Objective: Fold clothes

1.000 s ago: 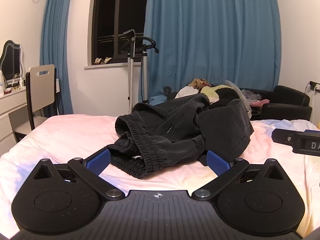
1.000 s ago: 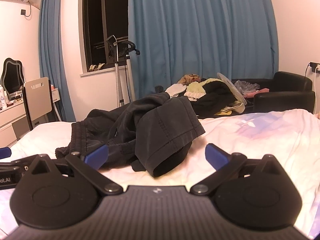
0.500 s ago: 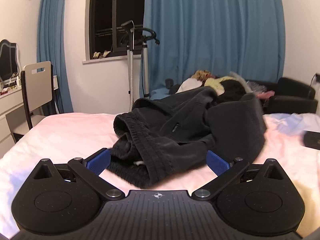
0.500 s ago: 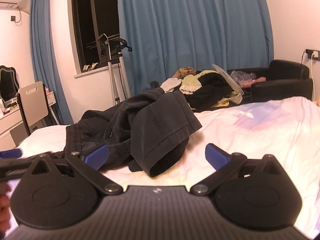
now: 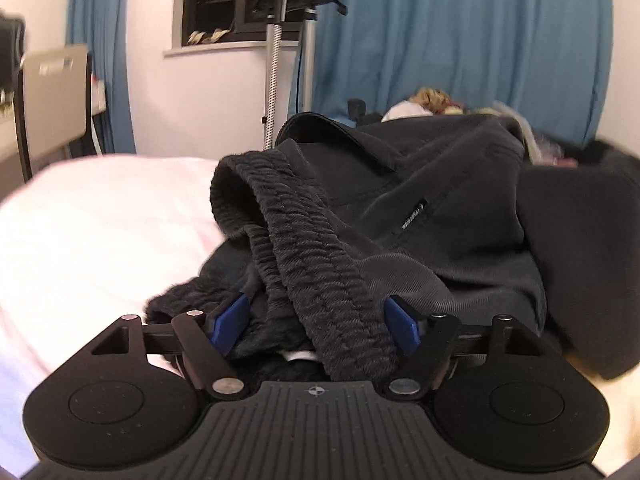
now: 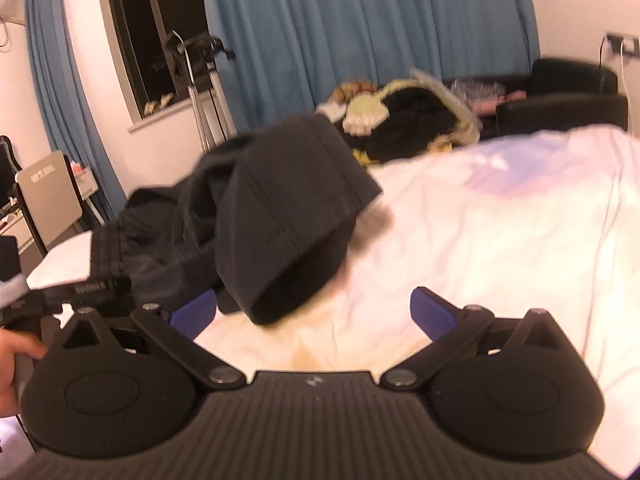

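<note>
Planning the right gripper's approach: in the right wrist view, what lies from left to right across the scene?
Chair → garment steamer stand → black pants on the bed → clothes pile → black armchair → wall socket.

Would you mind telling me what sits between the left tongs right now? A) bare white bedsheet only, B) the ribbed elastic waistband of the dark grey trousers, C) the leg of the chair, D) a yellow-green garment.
B: in the left wrist view the ribbed elastic waistband of the dark grey trousers runs between the blue pads of the left tongs, whose jaws stand apart on either side of it.
</note>
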